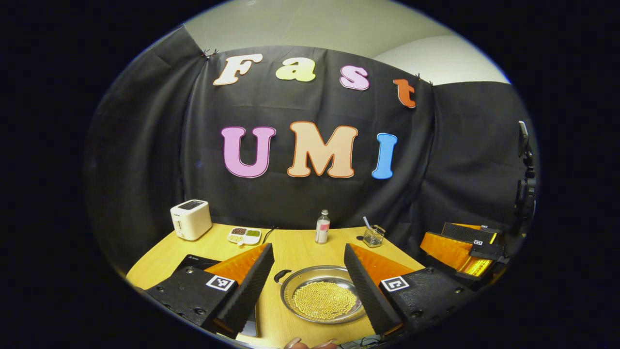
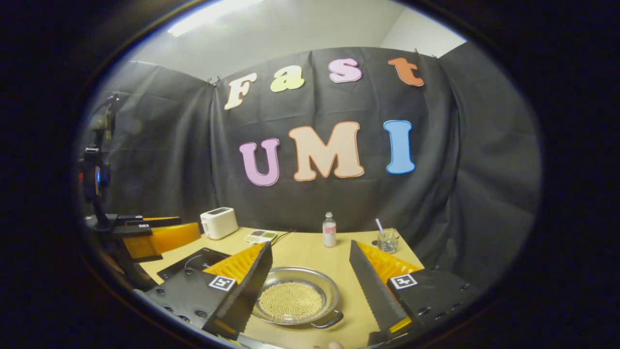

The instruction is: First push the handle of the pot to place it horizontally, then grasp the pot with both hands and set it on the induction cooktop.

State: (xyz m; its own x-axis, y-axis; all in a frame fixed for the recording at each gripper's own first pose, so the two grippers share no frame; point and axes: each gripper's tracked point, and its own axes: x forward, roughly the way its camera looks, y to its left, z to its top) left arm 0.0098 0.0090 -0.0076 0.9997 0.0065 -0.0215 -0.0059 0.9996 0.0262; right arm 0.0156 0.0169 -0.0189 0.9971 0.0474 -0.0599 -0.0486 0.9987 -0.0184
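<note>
Both hand-held grippers, left (image 1: 305, 286) and right (image 2: 310, 286), are hovering wide open and empty over the pot (image 1: 323, 294), needing next to nudge its handle (image 2: 328, 320) level.

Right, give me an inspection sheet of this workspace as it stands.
Surface: wooden table, bare between the items.
Job's things: shallow metal pot holding small yellow beads, one loop handle at its far-left rim in the left gripper view; dark induction cooktop lies flat to the left, pot not on it.
Clutter: white toaster, small dish of sorted grains, bottle, glass with a stick in it, all along the back edge.
Grippers: left gripper open, fingers apart above the pot; right gripper open likewise, touching nothing.
Cables: thin dark cable by the dish.
Surroundings: black cloth wall.
</note>
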